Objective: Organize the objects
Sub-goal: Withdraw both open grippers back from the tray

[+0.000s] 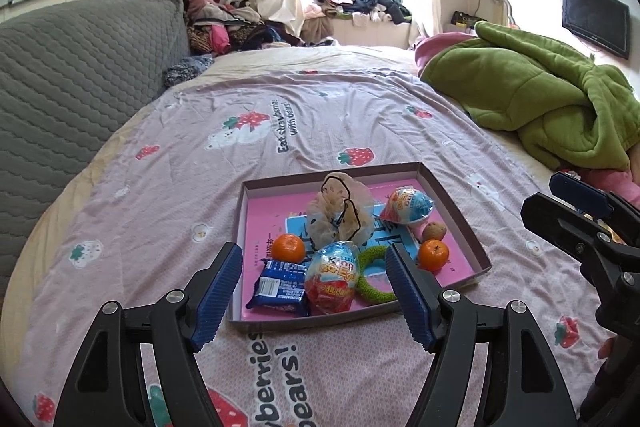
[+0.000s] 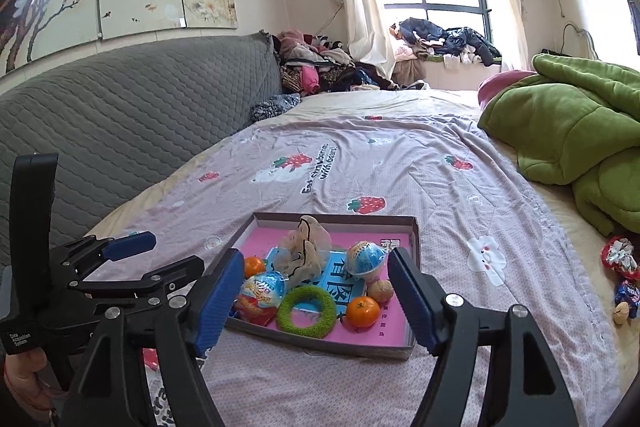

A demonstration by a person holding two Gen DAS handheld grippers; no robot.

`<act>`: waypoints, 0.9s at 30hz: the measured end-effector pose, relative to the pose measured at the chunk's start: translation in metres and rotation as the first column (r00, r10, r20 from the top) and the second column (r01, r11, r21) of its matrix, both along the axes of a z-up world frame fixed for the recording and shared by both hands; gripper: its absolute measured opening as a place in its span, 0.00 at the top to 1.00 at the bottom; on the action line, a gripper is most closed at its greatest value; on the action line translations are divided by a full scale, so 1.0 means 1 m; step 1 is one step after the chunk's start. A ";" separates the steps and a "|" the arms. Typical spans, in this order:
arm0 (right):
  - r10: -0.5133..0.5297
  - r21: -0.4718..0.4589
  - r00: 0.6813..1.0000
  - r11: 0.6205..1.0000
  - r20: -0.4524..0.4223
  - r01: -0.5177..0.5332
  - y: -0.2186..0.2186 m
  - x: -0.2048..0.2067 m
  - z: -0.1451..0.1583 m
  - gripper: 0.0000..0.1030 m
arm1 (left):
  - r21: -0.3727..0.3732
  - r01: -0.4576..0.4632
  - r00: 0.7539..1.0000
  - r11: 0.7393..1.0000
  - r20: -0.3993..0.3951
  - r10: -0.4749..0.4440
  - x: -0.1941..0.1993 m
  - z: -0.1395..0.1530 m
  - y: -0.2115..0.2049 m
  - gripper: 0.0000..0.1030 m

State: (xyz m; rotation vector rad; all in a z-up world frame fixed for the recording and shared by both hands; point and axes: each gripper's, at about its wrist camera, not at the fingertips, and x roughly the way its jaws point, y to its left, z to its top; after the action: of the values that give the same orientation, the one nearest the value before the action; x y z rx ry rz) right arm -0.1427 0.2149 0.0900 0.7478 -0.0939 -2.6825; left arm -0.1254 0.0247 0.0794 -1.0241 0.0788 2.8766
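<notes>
A shallow box tray (image 1: pixel 460 211) with a pink floor lies on the strawberry-print bedspread. Inside are two tangerines (image 1: pixel 289 247), two egg-shaped toy packs (image 1: pixel 334 273), a blue biscuit packet (image 1: pixel 278 287), a green ring (image 1: pixel 370 275), a beige mesh scrunchie (image 1: pixel 340 213) and a walnut (image 1: pixel 434 230). My left gripper (image 1: pixel 314 255) hovers open above the tray's near edge, holding nothing. The right gripper (image 2: pixel 316 259) also stands open and empty over the tray (image 2: pixel 332 217), near the green ring (image 2: pixel 307 311) and a tangerine (image 2: pixel 362 311). Each gripper shows at the edge of the other's view.
A rumpled green blanket (image 1: pixel 540 99) lies at the right of the bed, a grey quilted headboard (image 1: pixel 80 75) at the left. On the sheet to the right lie a red-white scrunchie (image 2: pixel 620 259), a blue packet (image 2: pixel 628 293) and a walnut (image 2: pixel 621 315). Clothes are piled near the window.
</notes>
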 end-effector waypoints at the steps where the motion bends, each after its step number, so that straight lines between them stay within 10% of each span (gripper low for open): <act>1: 0.001 -0.001 1.000 1.000 -0.003 -0.001 0.000 0.003 0.001 0.29 | 0.002 0.001 1.000 1.000 -0.002 -0.001 0.003 0.002 -0.001 0.27; 27: -0.039 0.035 0.998 0.999 0.045 0.037 -0.001 0.049 -0.034 0.28 | 0.002 -0.061 0.997 0.998 0.040 0.061 0.043 -0.037 -0.014 0.26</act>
State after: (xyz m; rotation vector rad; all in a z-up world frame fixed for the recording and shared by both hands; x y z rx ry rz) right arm -0.0941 0.2135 0.0559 0.8256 -0.0747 -2.7096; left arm -0.0824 0.0109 0.0429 -1.1012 0.0403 2.9080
